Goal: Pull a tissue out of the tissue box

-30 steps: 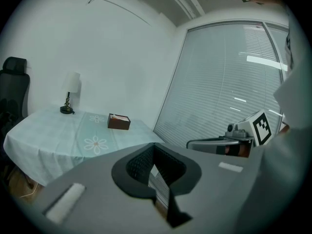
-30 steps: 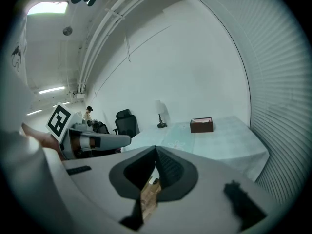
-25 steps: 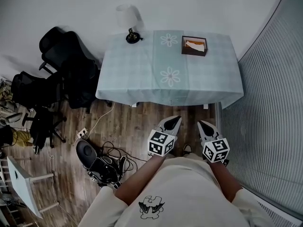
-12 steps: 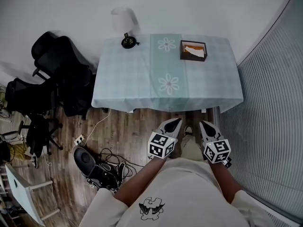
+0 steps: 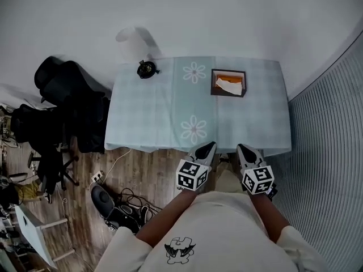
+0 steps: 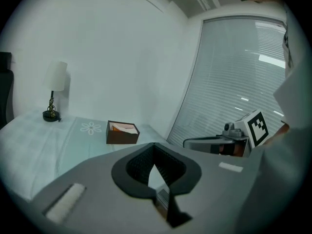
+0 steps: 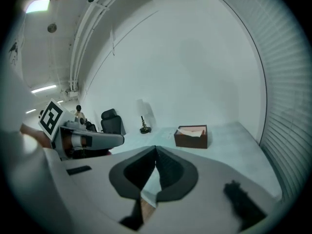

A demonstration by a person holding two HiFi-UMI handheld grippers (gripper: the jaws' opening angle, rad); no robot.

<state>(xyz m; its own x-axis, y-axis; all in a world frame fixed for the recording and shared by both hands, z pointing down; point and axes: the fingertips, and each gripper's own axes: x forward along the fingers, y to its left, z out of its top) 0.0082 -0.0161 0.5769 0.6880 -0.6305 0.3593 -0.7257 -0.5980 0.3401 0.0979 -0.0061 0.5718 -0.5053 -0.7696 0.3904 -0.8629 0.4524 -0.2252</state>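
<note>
Tissue box [image 5: 228, 83] is set on the far right part of the table [image 5: 136, 123], well apart from both grippers. Its long side is laid across, parallel with the far edge, and its open top is turned upward, with a white tissue [image 5: 228, 86] seen inside. Both grippers are held side by side at the near table edge, pointed toward the box and tilted slightly down. The left gripper [image 5: 207, 147] and the right gripper [image 5: 244, 149] are each closed tip to tip with nothing between (both gripper views show it). Only flowered tablecloth [image 5: 255, 123] is seen between them and the box. A lamp [image 5: 146, 69] is placed at the far left corner, and black chairs [image 5: 68, 95] are crowded left of the table.
</note>
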